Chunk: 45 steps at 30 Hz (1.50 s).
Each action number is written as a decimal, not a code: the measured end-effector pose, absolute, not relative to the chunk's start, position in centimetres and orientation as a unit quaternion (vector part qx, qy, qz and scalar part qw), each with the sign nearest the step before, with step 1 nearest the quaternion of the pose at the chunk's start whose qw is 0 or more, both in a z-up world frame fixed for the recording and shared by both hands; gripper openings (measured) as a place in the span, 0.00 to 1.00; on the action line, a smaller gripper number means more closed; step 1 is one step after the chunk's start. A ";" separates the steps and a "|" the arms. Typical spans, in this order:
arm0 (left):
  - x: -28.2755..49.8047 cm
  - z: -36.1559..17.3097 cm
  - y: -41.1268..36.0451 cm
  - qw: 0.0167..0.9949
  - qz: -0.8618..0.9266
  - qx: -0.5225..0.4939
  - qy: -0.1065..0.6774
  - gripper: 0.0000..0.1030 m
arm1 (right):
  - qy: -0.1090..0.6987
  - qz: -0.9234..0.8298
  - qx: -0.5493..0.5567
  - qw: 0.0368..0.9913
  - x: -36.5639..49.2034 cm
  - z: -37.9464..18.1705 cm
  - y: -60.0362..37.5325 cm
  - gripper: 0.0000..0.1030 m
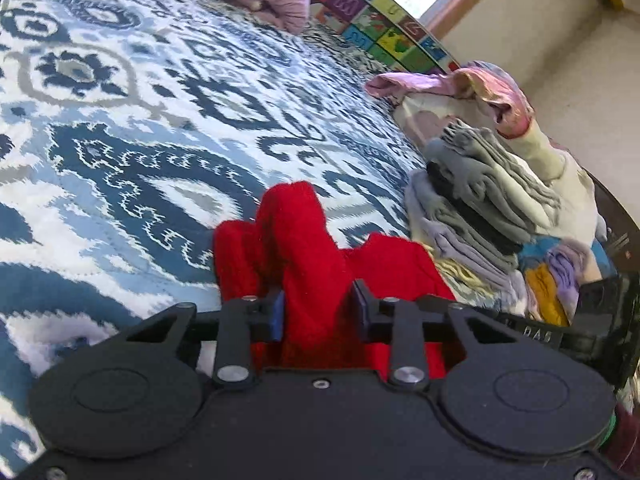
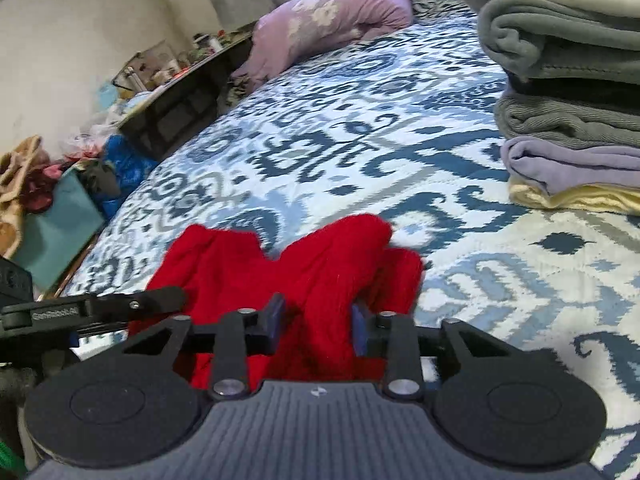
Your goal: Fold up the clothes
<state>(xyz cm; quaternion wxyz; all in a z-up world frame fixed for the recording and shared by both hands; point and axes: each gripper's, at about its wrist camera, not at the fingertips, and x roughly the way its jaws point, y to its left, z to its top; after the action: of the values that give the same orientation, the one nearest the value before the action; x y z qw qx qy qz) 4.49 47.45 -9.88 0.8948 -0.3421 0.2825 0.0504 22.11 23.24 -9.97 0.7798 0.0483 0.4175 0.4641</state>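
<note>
— Left gripper (image 1: 319, 312): status?
— Clamped on red garment (image 1: 304, 248), blue pads pressed into bunched fabric from both sides. Same for right gripper (image 2: 318, 322): clenched on same red knit, cloth bulging up between fingers.

— Largest item on site?
— Bedspread (image 1: 140, 128), blue and white pattern, covering whole bed. Serves as work surface.

— Next in size?
— Lilac pillow (image 2: 340, 16) with white flowers, at far end of bed, resting on spread.

— Folded goods?
— Stack of folded clothes (image 2: 568, 92) on bed, right of right gripper: grey layers on top, lavender below, pale yellow at bottom. In left view, loose pink and cream items lying beyond stack.

— Location of red garment?
— Near edge of bed, crumpled, held between both tools, partly draped on spread. Near stack, not touching it in right view.

— Anything beside bed?
— Cluttered dark table (image 2: 176, 92) along wall. Teal box (image 2: 60, 232) below, rags heaped over it.
</note>
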 end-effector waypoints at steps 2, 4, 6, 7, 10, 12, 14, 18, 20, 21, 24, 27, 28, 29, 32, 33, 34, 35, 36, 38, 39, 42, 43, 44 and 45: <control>3.3 -9.2 47.0 0.896 0.045 -0.341 0.280 0.28 | 0.419 0.474 0.063 0.772 21.5 -9.3 22.3 0.27; 2.0 -8.4 46.2 0.900 0.040 -0.333 0.278 0.27 | 0.419 0.479 0.072 0.768 20.7 -8.6 21.4 0.27; 0.9 -7.5 45.3 0.905 0.032 -0.322 0.276 0.27 | 0.417 0.484 0.076 0.766 19.8 -7.8 20.7 0.27; 0.3 -7.0 44.8 0.907 0.029 -0.316 0.276 0.27 | 0.416 0.486 0.077 0.765 19.3 -7.3 20.4 0.27; -1.3 -5.9 43.1 0.913 0.021 -0.295 0.281 0.27 | 0.413 0.495 0.080 0.760 17.4 -6.1 19.2 0.27; -2.3 -5.6 42.1 0.914 0.018 -0.283 0.290 0.27 | 0.412 0.500 0.076 0.758 16.1 -5.4 18.5 0.27; -3.3 -5.5 41.2 0.914 0.013 -0.278 0.296 0.28 | 0.409 0.504 0.066 0.758 14.6 -4.8 17.6 0.27; -5.6 -5.6 39.7 0.915 0.022 -0.258 0.311 0.32 | 0.405 0.505 0.036 0.761 11.9 -3.7 15.7 0.30; -6.7 -5.7 39.1 0.914 0.026 -0.258 0.313 0.35 | 0.400 0.505 0.021 0.764 10.6 -3.4 14.5 0.31; -7.3 -5.7 38.8 0.913 0.027 -0.258 0.314 0.35 | 0.398 0.506 0.014 0.765 10.0 -3.2 13.8 0.33; -8.8 -5.8 37.9 0.912 0.035 -0.259 0.317 0.37 | 0.397 0.504 0.003 0.767 8.6 -3.1 12.1 0.36; -10.2 -5.9 37.1 0.909 0.042 -0.260 0.322 0.45 | 0.399 0.501 -0.003 0.768 7.5 -3.1 10.5 0.37; -10.8 -5.9 36.9 0.908 0.046 -0.260 0.325 0.47 | 0.400 0.502 -0.003 0.766 7.1 -3.0 9.9 0.37; -11.4 -5.9 36.7 0.907 0.047 -0.259 0.327 0.48 | 0.401 0.504 -0.007 0.765 6.8 -2.9 9.4 0.41; -13.4 -6.0 36.1 0.906 0.046 -0.256 0.334 0.57 | 0.400 0.515 -0.019 0.758 5.6 -2.6 7.6 0.54; -14.1 -6.0 36.0 0.905 0.047 -0.257 0.335 0.57 | 0.399 0.520 -0.021 0.755 5.3 -2.5 7.0 0.57; -14.6 -6.0 35.9 0.905 0.048 -0.259 0.335 0.58 | 0.399 0.523 -0.023 0.753 5.0 -2.4 6.4 0.58; -15.4 -5.9 35.7 0.904 0.051 -0.264 0.333 0.58 | 0.401 0.520 -0.022 0.754 4.9 -2.5 6.1 0.59; -15.9 -6.0 35.7 0.902 0.054 -0.272 0.332 0.59 | 0.403 0.517 -0.022 0.755 4.8 -2.6 5.7 0.59; -16.1 -6.3 35.8 0.895 0.061 -0.291 0.333 0.59 | 0.407 0.510 -0.020 0.757 4.6 -2.9 5.0 0.59; -15.9 -6.6 35.9 0.891 0.064 -0.301 0.335 0.59 | 0.412 0.503 -0.017 0.760 4.7 -3.3 5.0 0.59; -14.8 -7.8 35.7 0.874 0.083 -0.325 0.351 0.59 | 0.433 0.480 0.007 0.763 4.9 -5.1 5.8 0.59; -14.4 -8.4 35.6 0.868 0.088 -0.334 0.356 0.59 | 0.439 0.474 0.015 0.763 4.9 -5.7 6.1 0.59; -14.1 -8.9 35.5 0.863 0.093 -0.343 0.360 0.59 | 0.446 0.467 0.024 0.763 5.0 -6.3 6.4 0.59; -13.7 -9.4 35.4 0.857 0.097 -0.352 0.364 0.59 | 0.453 0.460 0.032 0.763 5.0 -6.9 6.7 0.59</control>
<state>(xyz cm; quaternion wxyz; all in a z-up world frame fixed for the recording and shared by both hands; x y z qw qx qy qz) -13.71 35.37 -9.45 0.8567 -0.3520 0.3644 0.0969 5.02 6.75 -6.90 0.7630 0.0322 0.4528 0.4603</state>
